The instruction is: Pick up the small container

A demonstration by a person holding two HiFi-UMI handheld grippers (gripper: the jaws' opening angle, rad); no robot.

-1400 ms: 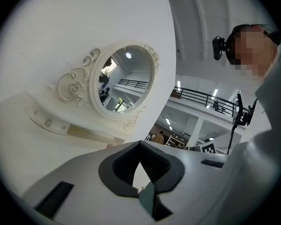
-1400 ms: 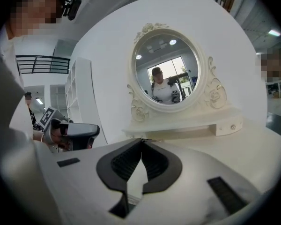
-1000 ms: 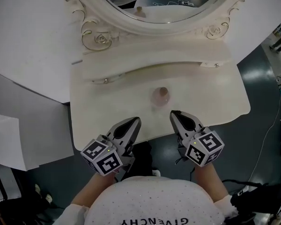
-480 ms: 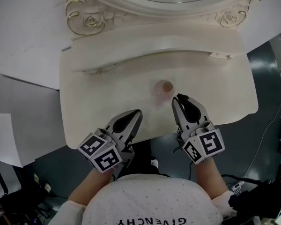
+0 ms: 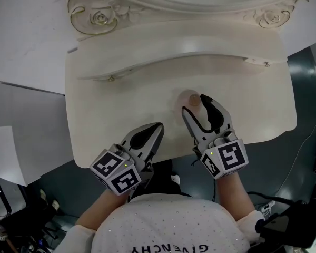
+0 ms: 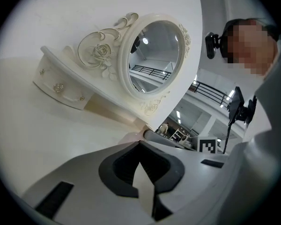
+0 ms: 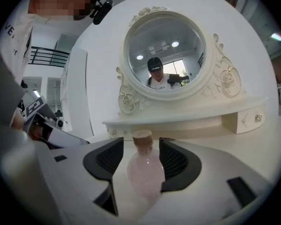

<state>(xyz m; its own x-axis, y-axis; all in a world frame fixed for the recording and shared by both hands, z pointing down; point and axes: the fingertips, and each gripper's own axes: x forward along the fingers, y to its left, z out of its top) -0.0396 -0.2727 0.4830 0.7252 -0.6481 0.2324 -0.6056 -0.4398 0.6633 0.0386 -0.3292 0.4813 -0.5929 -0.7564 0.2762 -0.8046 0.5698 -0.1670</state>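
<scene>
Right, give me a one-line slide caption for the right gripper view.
Right gripper, jaws opening, straddles a small pink bottle before an ornate white mirror.

Bright, even light — fisheye-warped edges.

The only readable word was "GIVENCHY", printed in dark capitals across the person's white shirt [image 5: 168,225] and seen upside down in the head view. The square markers [image 5: 226,158] carried black-and-white patterns only.
</scene>
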